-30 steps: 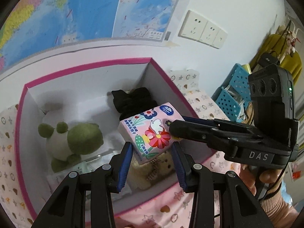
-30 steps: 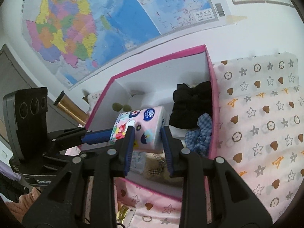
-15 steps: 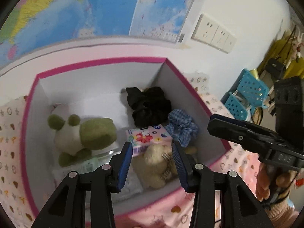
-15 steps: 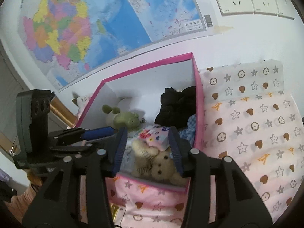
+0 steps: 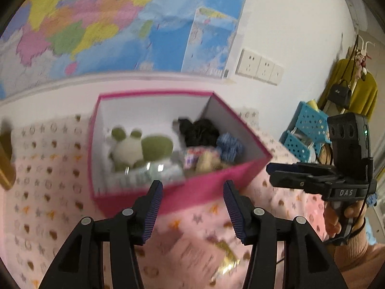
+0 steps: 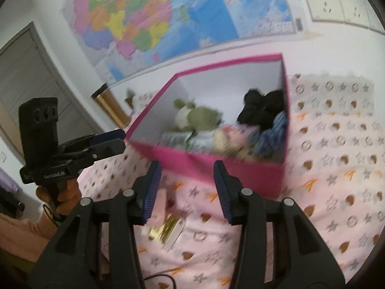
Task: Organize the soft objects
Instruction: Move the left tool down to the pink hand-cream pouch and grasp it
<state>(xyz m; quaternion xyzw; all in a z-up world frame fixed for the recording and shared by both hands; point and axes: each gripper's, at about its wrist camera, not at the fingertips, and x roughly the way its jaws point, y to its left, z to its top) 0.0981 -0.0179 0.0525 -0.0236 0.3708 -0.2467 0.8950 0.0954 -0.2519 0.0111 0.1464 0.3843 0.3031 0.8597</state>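
A pink box point(image 5: 207, 187) point(image 6: 211, 166) with white inner walls stands on the patterned cloth. Inside lie a green and white plush frog point(image 5: 139, 149) point(image 6: 197, 118), a flowery tissue pack point(image 5: 192, 156) point(image 6: 240, 130), a beige teddy bear point(image 5: 207, 161) point(image 6: 223, 139), a black scrunchie point(image 5: 199, 132) point(image 6: 262, 108) and a blue checked scrunchie point(image 5: 228, 147) point(image 6: 272, 134). My left gripper point(image 5: 192, 202) is open and empty, in front of the box. My right gripper point(image 6: 185, 187) is open and empty, also in front of the box. Each gripper shows in the other's view, the right one point(image 5: 284, 173) and the left one point(image 6: 113, 142).
A pink patterned cloth point(image 6: 336, 192) covers the table. A gold and pink packet point(image 5: 223, 257) point(image 6: 166, 231) lies on it near the front. A map point(image 5: 96, 24) hangs on the wall behind. Blue baskets point(image 5: 305, 130) stand at the right. A brown post point(image 6: 113, 106) stands left of the box.
The right gripper let go of the tissue pack, which now lies in the box on the teddy bear. Both grippers have pulled back and away from the box.
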